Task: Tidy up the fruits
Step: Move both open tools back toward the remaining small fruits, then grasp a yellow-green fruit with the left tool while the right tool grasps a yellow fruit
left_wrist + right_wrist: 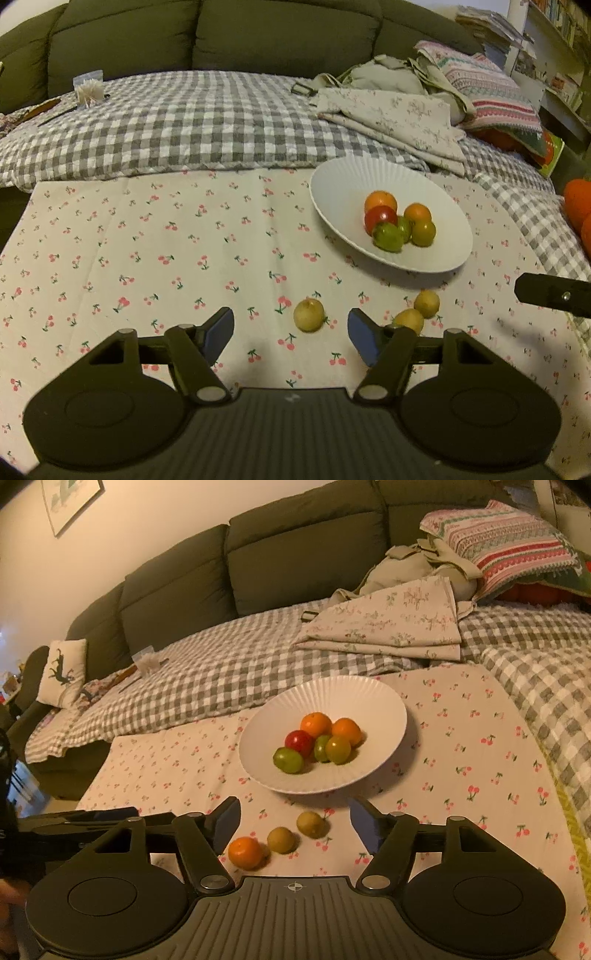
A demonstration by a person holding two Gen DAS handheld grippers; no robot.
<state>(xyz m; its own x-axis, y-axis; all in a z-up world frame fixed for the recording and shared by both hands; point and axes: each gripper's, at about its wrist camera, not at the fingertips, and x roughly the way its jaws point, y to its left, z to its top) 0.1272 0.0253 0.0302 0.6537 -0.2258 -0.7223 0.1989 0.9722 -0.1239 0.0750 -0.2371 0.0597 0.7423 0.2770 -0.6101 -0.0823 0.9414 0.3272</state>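
Near the cloth's front edge, three loose fruits lie before the plate; both grippers gape empty.

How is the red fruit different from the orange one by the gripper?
The red fruit lies in the plate, touching other fruits; the loose orange sits on the cloth, outside the plate. The red fruit is shiny red; the loose orange is orange and looks duller. Both are small and round.

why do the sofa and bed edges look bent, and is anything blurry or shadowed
Left wrist view: fisheye curves the sofa; the open left gripper shadows the cherry cloth. Right wrist view: same bowing, warm dim light, sharp plate, soft corners.
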